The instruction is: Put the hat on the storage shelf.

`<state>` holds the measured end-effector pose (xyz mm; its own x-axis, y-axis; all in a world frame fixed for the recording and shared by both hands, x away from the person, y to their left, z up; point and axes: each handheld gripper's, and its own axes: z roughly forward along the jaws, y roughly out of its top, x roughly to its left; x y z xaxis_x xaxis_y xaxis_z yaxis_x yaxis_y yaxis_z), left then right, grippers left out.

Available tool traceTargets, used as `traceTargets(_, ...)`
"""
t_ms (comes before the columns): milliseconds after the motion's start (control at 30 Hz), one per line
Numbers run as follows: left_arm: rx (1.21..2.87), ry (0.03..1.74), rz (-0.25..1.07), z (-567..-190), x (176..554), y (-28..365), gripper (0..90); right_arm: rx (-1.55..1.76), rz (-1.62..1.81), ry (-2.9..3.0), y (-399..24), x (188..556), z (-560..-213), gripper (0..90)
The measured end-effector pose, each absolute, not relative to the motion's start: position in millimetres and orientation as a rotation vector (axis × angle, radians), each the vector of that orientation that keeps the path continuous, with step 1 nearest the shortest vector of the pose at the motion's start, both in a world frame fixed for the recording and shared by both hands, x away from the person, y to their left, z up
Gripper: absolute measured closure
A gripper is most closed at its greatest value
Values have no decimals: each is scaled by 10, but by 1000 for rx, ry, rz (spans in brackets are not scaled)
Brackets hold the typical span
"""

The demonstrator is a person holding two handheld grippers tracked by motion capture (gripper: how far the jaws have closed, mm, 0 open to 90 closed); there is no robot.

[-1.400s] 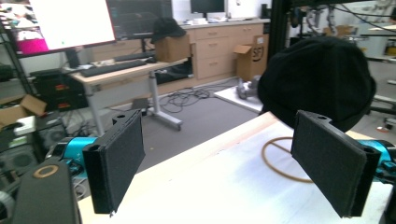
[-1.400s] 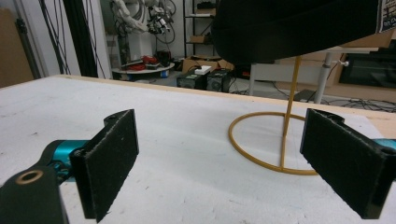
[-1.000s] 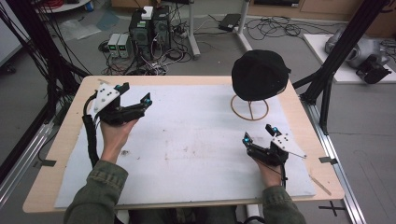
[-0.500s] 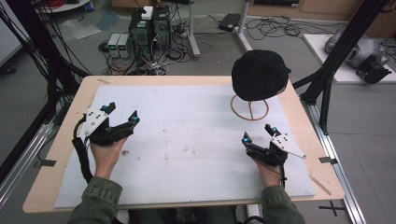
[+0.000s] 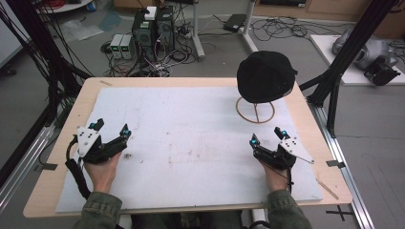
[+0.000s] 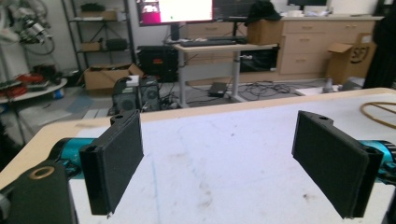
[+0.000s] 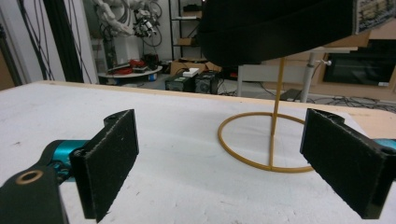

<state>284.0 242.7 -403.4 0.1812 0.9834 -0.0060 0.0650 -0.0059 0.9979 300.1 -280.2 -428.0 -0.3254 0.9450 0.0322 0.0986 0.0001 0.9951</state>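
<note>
Black and dome-shaped, the cap (image 5: 265, 76) sat on a thin yellow wire stand (image 5: 255, 110) in the high view, ahead of the right hand-held gripper (image 5: 267, 137) and just to its left, while the left hand-held gripper (image 5: 111, 130) lay well apart from it across the white sheet (image 5: 191, 138) on the table (image 5: 62, 157). Both sets of jaws stood apart and held nothing. The left gripper view showed its wide-open pads (image 6: 114, 163) over bare sheet, with an arc of the stand's ring (image 6: 378, 113) far right. The right gripper view put the stand's upright rod (image 7: 275, 109) between its parted pads (image 7: 109, 161), the cap (image 7: 275, 28) overhead, so the right hand seemed better placed to reach forward and up.
</note>
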Motion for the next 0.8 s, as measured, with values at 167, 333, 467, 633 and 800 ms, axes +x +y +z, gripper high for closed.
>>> traceTargets(167,1279,1168,1061,-4130,2763,2535,162,1141,1405,1497,-2818,2988,-4276,107)
traceTargets(333,1253,1204,1064,-4221,2676,2635,161,1146,1392,1484,-2822,2977,-4278,107)
traceTargets(467,1279,1207,1066,-4285,2634,2660,161,1150,1390,1493,-2804,2970,-4281,107)
traceTargets(633,1264,1218,1048,-4336,2619,2708,162,1151,1385,1495,-2803,2966,-4284,107)
traceTargets(800,1247,1225,1039,-4359,2612,2756,161,1159,1380,1492,-2820,2968,-4313,107)
